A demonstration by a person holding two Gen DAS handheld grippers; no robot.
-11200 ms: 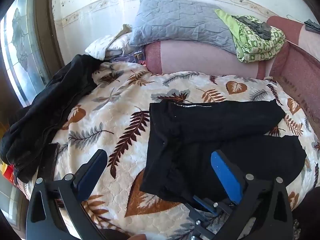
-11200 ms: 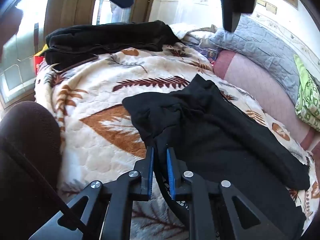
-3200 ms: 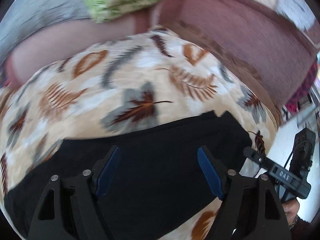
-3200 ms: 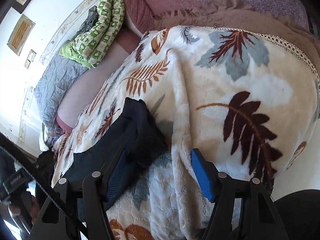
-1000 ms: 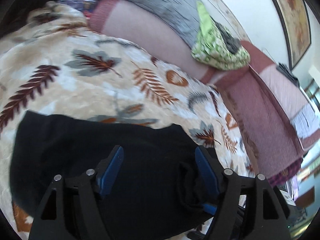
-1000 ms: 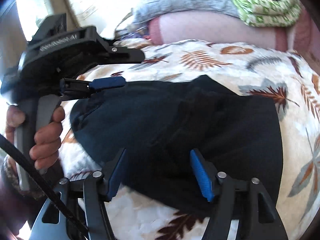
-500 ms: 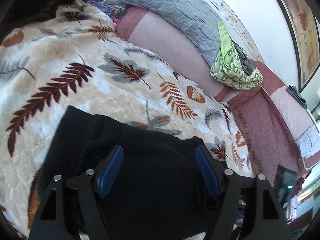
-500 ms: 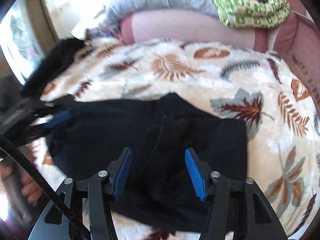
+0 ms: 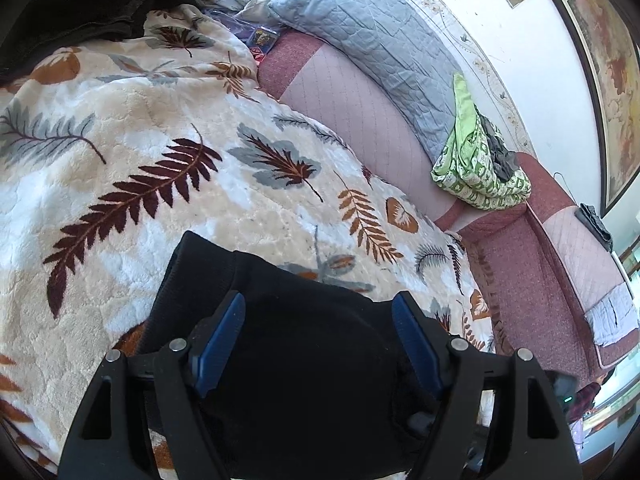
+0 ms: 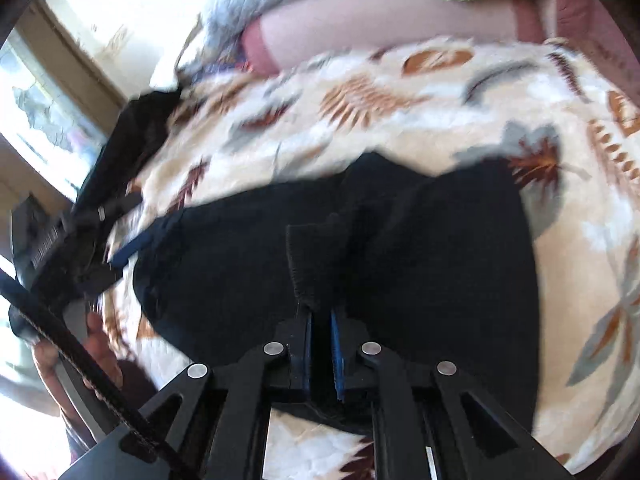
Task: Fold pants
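Note:
The black pants (image 9: pixel 304 344) lie folded on the leaf-print blanket (image 9: pixel 132 152). My left gripper (image 9: pixel 320 320) is open, its blue pads spread over the pants. In the right wrist view the pants (image 10: pixel 440 248) spread across the blanket, and my right gripper (image 10: pixel 320 316) is shut on a raised fold of the black pants. The left gripper also shows in the right wrist view (image 10: pixel 120 256), at the pants' left edge, held by a hand.
A pink sofa back (image 9: pixel 344 92) carries a grey quilted pillow (image 9: pixel 368 36) and a green patterned cloth (image 9: pixel 476 168). A black garment (image 9: pixel 80 4) lies at the blanket's far left. A window (image 10: pixel 44 120) stands to the left.
My right gripper has closed on a fold of the pants; half a second ago it was open above them. The left gripper stayed open over the pants.

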